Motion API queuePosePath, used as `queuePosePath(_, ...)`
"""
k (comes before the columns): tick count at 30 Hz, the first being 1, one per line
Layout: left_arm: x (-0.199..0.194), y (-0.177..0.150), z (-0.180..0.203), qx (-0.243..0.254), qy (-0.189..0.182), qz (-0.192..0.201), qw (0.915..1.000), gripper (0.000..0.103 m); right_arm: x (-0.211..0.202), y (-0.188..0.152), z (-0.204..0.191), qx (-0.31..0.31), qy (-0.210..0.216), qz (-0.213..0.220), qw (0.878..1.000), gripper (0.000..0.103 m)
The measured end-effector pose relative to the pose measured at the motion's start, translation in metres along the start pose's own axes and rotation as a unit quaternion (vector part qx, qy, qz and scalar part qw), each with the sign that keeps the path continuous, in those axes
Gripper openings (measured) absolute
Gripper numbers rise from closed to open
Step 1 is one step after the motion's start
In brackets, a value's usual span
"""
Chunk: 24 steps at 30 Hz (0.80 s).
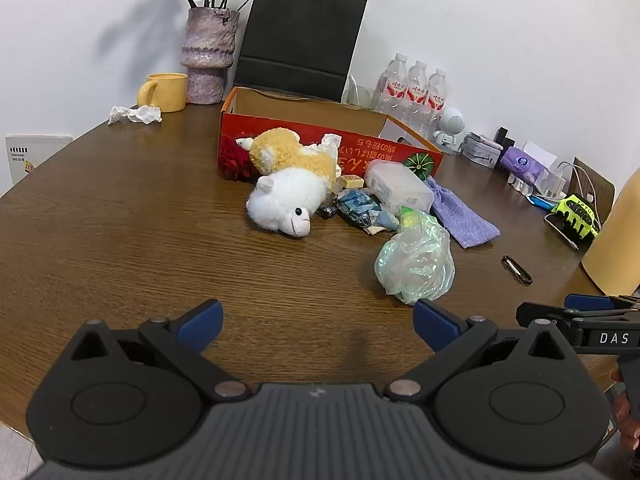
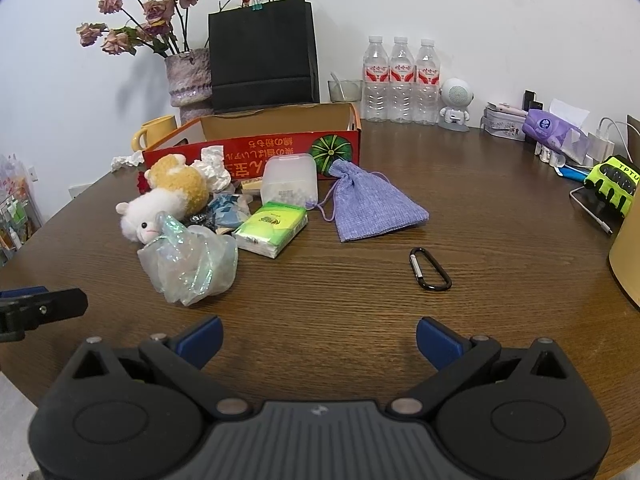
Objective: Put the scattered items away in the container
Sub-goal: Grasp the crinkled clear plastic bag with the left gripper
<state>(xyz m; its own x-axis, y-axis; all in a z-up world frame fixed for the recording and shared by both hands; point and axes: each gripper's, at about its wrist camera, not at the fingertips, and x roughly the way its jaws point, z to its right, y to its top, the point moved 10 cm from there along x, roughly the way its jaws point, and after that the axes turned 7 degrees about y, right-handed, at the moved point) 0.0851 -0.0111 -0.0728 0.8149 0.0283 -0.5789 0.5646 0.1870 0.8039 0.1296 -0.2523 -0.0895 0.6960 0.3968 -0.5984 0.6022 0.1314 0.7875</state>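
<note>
A red cardboard box [image 1: 280, 142] [image 2: 256, 148] stands open at the table's middle back. In front of it lie a white and yellow plush toy [image 1: 288, 196] [image 2: 160, 200], a crumpled clear plastic bag [image 1: 416, 264] [image 2: 192, 264], a clear plastic case [image 1: 396, 186] [image 2: 290, 180], a green tissue pack [image 2: 272, 230], a purple cloth pouch [image 1: 464, 214] [image 2: 372, 204], a blue wrapper [image 1: 358, 208] and a black carabiner [image 1: 517, 269] [image 2: 430, 269]. My left gripper [image 1: 318, 326] is open and empty, near the bag. My right gripper [image 2: 318, 338] is open and empty, short of the carabiner.
At the back stand a vase of dried roses [image 1: 206, 56], a yellow mug [image 1: 166, 86], a black paper bag [image 1: 300, 40] and three water bottles [image 2: 400, 80]. Crumpled tissue [image 1: 134, 114] lies at the left. Small clutter and a green glove [image 2: 612, 184] sit at the right edge.
</note>
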Motion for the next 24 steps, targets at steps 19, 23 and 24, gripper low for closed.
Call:
queuePosePath(19, 0.017, 0.005, 0.027, 0.026, -0.025, -0.016, 0.9992, 0.103, 0.01, 0.012, 0.029, -0.007, -0.034, 0.006, 0.999, 0.103)
queuePosePath(23, 0.034, 0.015, 0.046, 0.04, -0.039, -0.02, 0.9982, 0.103, 0.025, 0.021, 0.055, -0.008, -0.058, 0.001, 0.998, 0.103)
queuePosePath(24, 0.039, 0.018, 0.051, 0.041, -0.041, -0.021, 0.9981, 0.103, 0.029, 0.022, 0.061, -0.01, -0.063, -0.001, 0.998, 0.103)
